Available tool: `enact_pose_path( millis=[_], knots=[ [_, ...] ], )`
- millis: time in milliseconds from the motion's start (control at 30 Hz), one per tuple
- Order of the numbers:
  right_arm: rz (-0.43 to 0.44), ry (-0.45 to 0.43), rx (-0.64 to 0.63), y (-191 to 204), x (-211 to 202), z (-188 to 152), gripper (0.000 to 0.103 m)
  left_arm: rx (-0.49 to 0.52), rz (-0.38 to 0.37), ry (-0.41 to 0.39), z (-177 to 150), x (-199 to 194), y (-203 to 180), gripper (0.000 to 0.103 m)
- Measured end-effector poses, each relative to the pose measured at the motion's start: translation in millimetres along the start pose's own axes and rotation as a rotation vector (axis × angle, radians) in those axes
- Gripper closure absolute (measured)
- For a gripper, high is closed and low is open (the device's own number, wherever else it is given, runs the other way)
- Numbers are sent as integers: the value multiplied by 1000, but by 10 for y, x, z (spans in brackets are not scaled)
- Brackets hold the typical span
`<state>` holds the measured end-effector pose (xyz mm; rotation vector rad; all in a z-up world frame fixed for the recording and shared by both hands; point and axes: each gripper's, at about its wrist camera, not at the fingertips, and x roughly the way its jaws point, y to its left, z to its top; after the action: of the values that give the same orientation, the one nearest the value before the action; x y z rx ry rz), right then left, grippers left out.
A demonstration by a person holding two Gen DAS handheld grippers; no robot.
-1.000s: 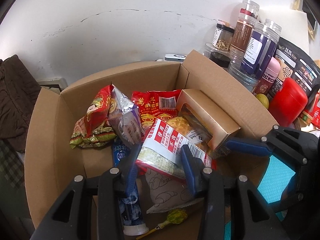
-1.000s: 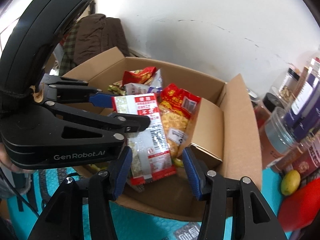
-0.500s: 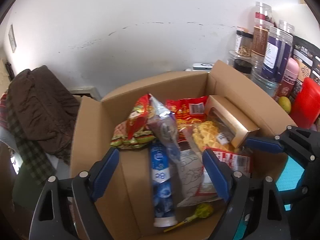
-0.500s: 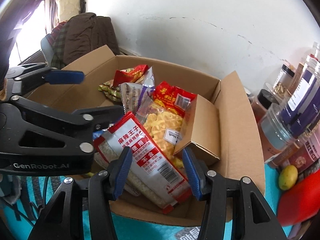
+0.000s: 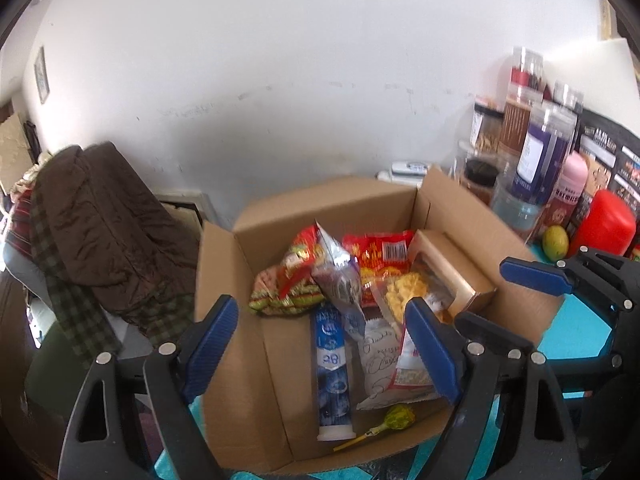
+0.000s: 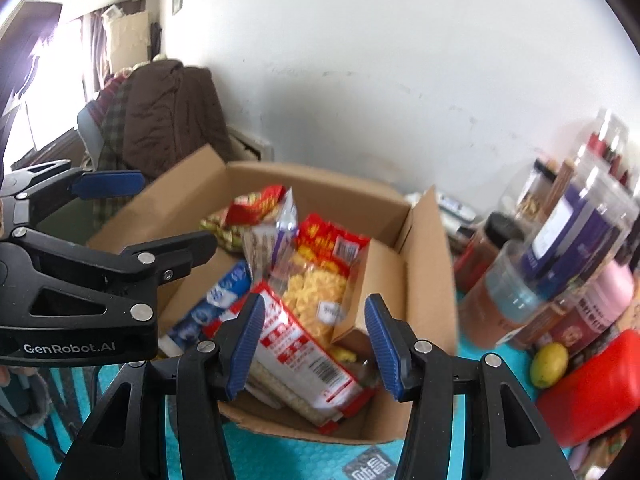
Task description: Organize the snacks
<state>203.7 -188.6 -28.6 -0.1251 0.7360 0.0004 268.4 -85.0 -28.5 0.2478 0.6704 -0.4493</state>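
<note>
Several snacks already lie in the box, going by my left wrist view: a red-green bag and a silver pouch toward the far wall, a red pack and a gold carton at the far right corner, a blue tube and a lollipop by the near edge. My left tongs have just been opening; they stand wide apart with nothing gripped, above the box's near left side. The tube's long axis runs from near edge to far wall, cap nearest me.

From the right wrist view, the red-white packet lies in the box at the near edge, its length running diagonally from near right corner toward the far left, barcode end nearest me. My right tongs are apart, empty, above it. I judge that packet stowed; jars, a lemon and a red container stand on the worktop right of the box, perhaps left to sort.
</note>
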Motion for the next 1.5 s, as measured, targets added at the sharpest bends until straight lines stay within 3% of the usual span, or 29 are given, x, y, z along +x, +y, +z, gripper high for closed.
enact_pose_path(
  millis=[167, 267, 367, 500, 933, 1500],
  knots=[
    [-18, -64, 12, -5, -262, 154, 50, -18, -7, -61, 114, -279, 47, 17],
    [-35, -111, 20, -12, -463, 223, 36, -32, -18, -98, 179, -473, 78, 17],
    [-56, -160, 11, 10, -691, 265, 34, -42, -31, -125, 222, -644, 100, 15],
    [-88, -201, 14, 48, -931, 284, 19, -50, -29, -172, 233, -895, 100, 3],
    [-145, -292, 35, 178, -1676, 169, 12, -55, -22, -267, 98, -1647, 39, 3],
    [-132, -298, 86, 255, -2281, -459, 12, -78, -36, -250, -483, -2195, -266, 3]
  ],
)
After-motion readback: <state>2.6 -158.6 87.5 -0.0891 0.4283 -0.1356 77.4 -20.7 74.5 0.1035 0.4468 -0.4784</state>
